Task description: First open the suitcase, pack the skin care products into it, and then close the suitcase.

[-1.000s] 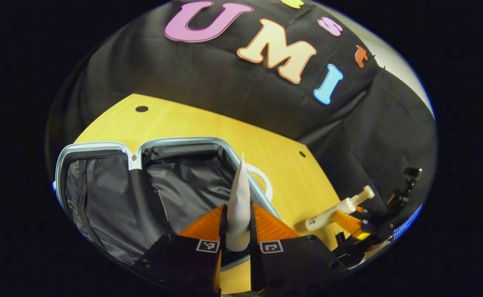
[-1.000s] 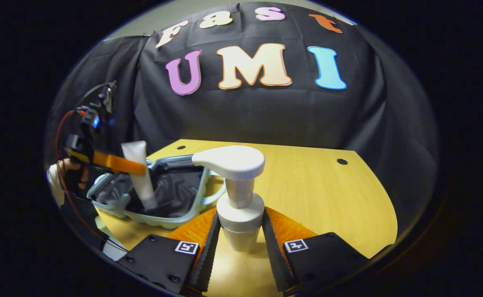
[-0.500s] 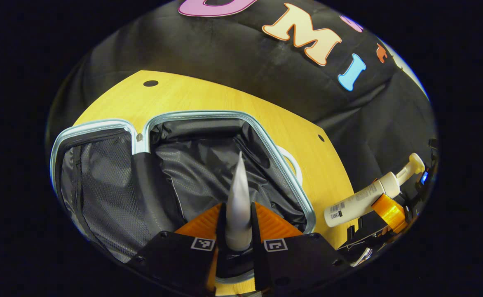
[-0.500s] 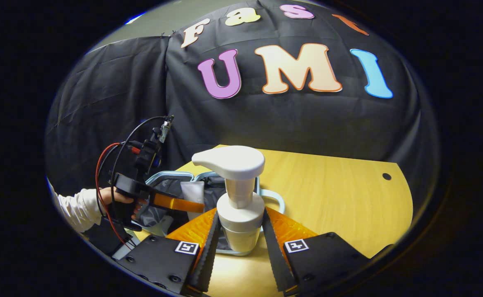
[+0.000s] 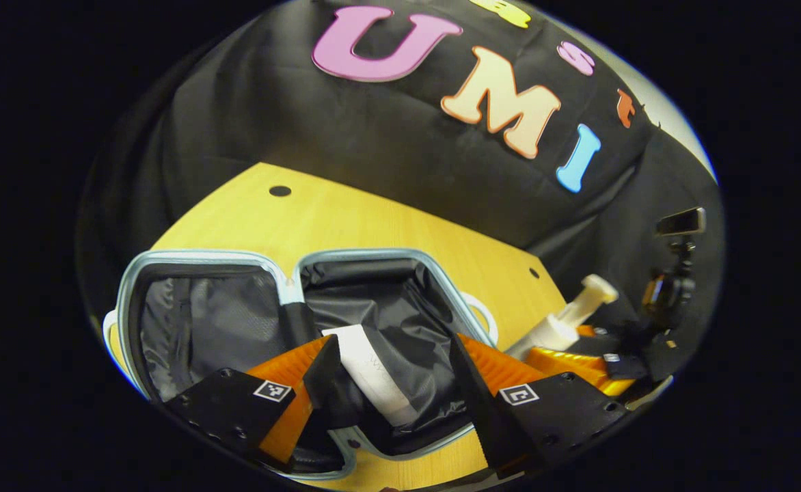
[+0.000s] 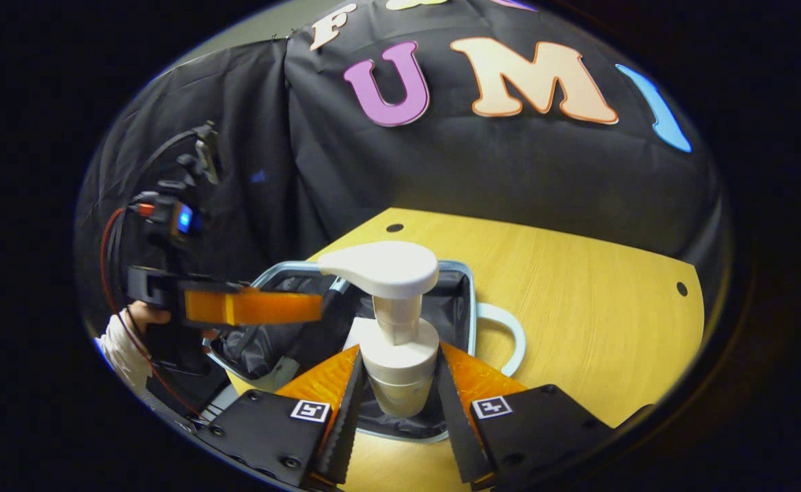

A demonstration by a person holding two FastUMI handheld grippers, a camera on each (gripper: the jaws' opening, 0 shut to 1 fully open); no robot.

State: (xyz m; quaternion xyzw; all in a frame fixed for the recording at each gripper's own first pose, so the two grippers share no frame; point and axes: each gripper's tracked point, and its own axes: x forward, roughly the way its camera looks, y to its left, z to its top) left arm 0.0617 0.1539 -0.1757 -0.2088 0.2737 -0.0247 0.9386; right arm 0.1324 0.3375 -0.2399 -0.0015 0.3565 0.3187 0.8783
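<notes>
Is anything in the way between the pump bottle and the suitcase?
Nothing visible blocks it. The right gripper holds the pump bottle over the open suitcase. The tube lies inside, under the open left gripper.

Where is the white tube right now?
In the left gripper view the white tube lies on the dark lining inside the open suitcase, in its right-hand compartment, between the spread fingers of the left hand-held gripper.

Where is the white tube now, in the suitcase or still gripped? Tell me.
In the suitcase: the tube lies on the dark lining of one half, and the left gripper stands open around it, fingers apart.
</notes>
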